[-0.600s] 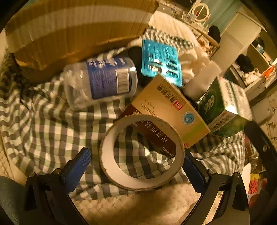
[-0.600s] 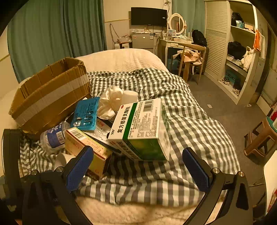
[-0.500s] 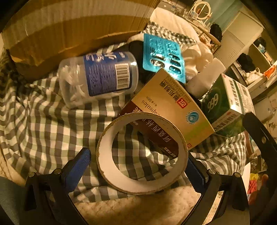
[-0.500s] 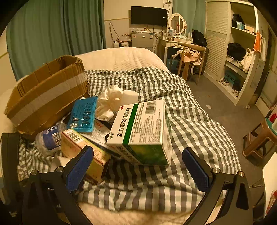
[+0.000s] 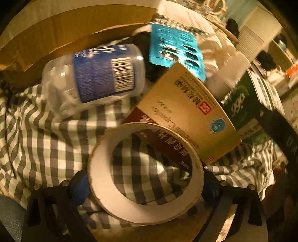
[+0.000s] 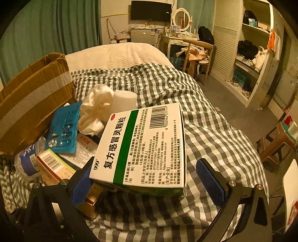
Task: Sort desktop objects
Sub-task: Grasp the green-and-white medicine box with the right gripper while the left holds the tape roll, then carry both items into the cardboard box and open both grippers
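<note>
The left gripper (image 5: 143,188) jaws hold the tape roll (image 5: 145,173) (box next, I think), while the right gripper (image 6: 149,178) jaws stand wide around the green medicine box (image 6: 141,147).

This is a bedroom in a home. A bed (image 6: 119,55) with a cream quilted cover fills the middle, and a grey-and-white checked blanket (image 6: 204,119) lies over it. Teal curtains (image 6: 46,33) hang along the far wall beside a wall-mounted television (image 6: 150,10). Below that stands a white dressing table (image 6: 175,40) with a round mirror (image 6: 181,18), and a wooden chair (image 6: 197,55) draped with clothes is just beside it. On the right, open white shelving (image 6: 249,55) holds bags and folded things, and a small wooden stool (image 6: 277,143) stands on the grey floor.
</note>
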Demonstrator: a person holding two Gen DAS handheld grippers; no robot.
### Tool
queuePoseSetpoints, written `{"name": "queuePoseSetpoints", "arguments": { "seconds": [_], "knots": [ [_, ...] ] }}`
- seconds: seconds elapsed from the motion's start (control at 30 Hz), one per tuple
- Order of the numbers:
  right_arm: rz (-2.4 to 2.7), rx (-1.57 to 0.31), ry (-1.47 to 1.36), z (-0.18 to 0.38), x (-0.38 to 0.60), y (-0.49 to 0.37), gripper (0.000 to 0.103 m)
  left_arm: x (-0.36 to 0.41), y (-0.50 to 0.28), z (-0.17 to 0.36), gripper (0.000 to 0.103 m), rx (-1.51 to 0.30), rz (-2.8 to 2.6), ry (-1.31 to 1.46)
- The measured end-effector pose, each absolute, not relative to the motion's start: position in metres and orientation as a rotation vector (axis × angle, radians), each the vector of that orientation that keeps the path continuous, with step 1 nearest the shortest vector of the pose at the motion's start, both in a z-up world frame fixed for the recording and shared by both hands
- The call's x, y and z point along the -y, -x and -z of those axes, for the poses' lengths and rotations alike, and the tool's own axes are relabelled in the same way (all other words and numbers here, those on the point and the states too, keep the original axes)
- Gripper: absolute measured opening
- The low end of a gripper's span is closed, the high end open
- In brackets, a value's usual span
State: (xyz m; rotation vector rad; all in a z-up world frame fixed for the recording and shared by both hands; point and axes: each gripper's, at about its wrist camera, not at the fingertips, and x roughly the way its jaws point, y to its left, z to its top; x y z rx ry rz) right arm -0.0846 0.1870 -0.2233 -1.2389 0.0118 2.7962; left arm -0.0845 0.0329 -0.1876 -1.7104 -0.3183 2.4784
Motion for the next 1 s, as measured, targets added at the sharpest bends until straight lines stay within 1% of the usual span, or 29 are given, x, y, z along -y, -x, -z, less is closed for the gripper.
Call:
{"name": "queuePoseSetpoints", "arguments": {
  "seconds": [0.03, 0.07, 0.1, 0.2, 0.4, 0.63, 0.77, 0.83, 1.0],
  "knots": [
    [-2.797, -0.023, 1.238, 0.223, -0.189, 0.085, 0.097, -0.033, 0.083, 0.187, 0.094, 0.303, -2.483, 1.703],
    [-2.8, -0.033, 1.241, 0.223, -0.19, 0.085, 0.09, -0.033, 0.082, 0.186, 0.091, 0.299, -2.484, 1.695],
    [-2.803, -0.045, 1.243, 0.223, -0.192, 0.085, 0.089, -0.032, 0.081, 0.185, 0.09, 0.3, -2.479, 1.688],
    [-2.806, -0.054, 1.248, 0.22, -0.193, 0.082, 0.088, -0.03, 0.081, 0.183, 0.089, 0.307, -2.48, 1.684],
    [-2.818, -0.112, 1.209, 0.206, -0.2, 0.063, 0.087, -0.009, 0.063, 0.174, 0.089, 0.376, -2.501, 1.641],
    [-2.854, -0.154, 1.192, 0.183, -0.201, 0.042, 0.085, 0.012, 0.026, 0.147, 0.089, 0.301, -2.625, 1.46],
    [-2.879, -0.174, 1.171, 0.17, -0.2, 0.026, 0.085, 0.017, 0.018, 0.136, 0.089, 0.308, -2.69, 1.354],
    [-2.895, -0.172, 1.152, 0.161, -0.199, 0.018, 0.085, -0.004, 0.006, 0.122, 0.089, 0.299, -2.727, 1.299],
    [-2.94, -0.177, 1.113, 0.141, -0.192, 0.002, 0.085, -0.011, 0.006, 0.102, 0.089, 0.244, -2.819, 1.194]
  ]
}}
